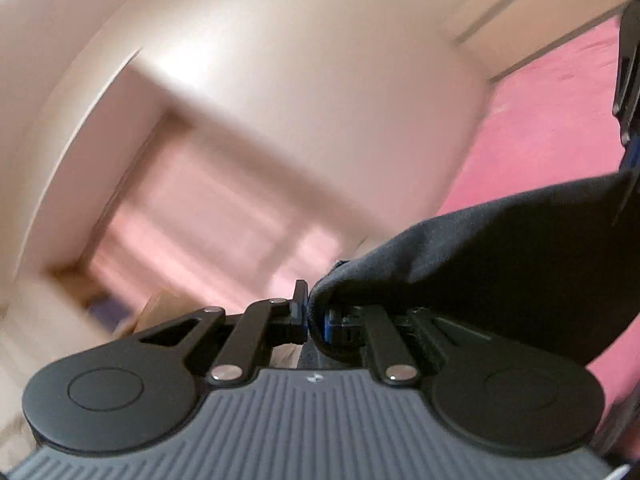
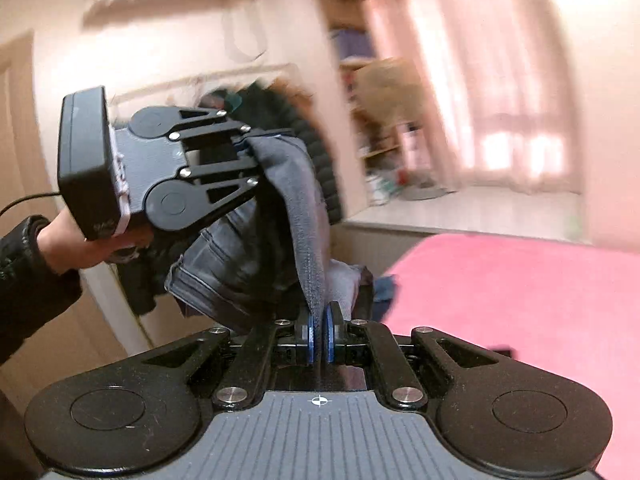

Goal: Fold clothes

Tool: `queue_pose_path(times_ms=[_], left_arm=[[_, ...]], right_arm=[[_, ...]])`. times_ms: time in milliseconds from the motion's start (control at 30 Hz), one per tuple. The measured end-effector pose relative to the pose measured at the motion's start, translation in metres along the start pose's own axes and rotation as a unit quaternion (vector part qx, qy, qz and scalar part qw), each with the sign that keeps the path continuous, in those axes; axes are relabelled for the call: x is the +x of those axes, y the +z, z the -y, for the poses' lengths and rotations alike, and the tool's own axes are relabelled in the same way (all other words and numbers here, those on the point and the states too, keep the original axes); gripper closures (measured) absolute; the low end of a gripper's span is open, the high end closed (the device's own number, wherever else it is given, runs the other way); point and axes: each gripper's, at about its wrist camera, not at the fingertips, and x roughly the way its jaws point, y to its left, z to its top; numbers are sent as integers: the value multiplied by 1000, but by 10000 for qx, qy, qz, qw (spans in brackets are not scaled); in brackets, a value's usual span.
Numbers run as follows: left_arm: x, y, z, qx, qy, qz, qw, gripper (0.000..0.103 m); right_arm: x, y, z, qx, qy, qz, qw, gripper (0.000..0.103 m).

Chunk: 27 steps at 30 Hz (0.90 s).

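Dark garment (image 2: pixel 296 184) | both claws clamped on it | pink bed (image 2: pixel 520 300), seemingly

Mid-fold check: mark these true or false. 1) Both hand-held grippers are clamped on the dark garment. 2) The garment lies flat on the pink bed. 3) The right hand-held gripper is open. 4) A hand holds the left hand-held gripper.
1) True: the left hand-held gripper and the right hand-held gripper both pinch the dark garment.
2) False: it hangs lifted above the pink bed.
3) False: it is shut on fabric.
4) True: a hand grips it.
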Motion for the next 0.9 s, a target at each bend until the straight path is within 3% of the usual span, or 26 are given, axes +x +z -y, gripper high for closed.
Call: queue_pose_path(times_ms=[133,167,233,267,300,333,367,400,433,533,600,633,700,800,900], left_arm=[[22,136,92,195,-1124,247,9932,96],[31,168,119,195,-1506,313,9879,96],[56,225,186,42,-2448,159,9694,94],[68,253,220,-34,-2911,81,9567,92],[72,268,256,-175,-3485,-10,9372,80],[75,284,292,-315,-4044,-102,9140,70],[79,299,328,-453,-4587,-193,8872,66],[76,299,348,-480,-4828,-314,8739,64],[74,299,368,-507,-5063,-435,8597,64],[62,269,385,-742,-5092,-732,8543,60],[53,233,384,-1121,-4964,-1175,8527,55],[51,215,384,-1187,-4826,-1391,8565,54],[48,179,384,-1317,-4539,-1820,8623,51],[48,124,383,-931,-4013,-1983,8894,42],[53,78,395,-338,-3825,-1762,9064,40]], right_arm=[[-150,-48,73,798,-758,43,9939,99],[-186,-64,89,1045,-1094,28,9885,99],[-256,-101,121,1675,-1913,32,9671,98],[-285,-124,139,1972,-2368,-44,9513,98],[-308,-148,157,2257,-2802,-217,9328,98],[-330,-175,175,2521,-3238,-447,9108,88],[-350,-200,191,2729,-3639,-672,8880,81],[-367,-220,200,2769,-3948,-888,8715,59],[-383,-239,209,2800,-4207,-1080,8561,44],[-414,-273,210,2834,-4297,-1436,8452,43],[-410,-284,201,2567,-4139,-1754,8556,41],[-399,-288,197,2335,-4006,-1964,8640,29],[-370,-304,186,1678,-3595,-2379,8866,16],[-314,-327,174,682,-2795,-3000,9095,16],[-263,-348,166,66,-2230,-3407,9133,16]])
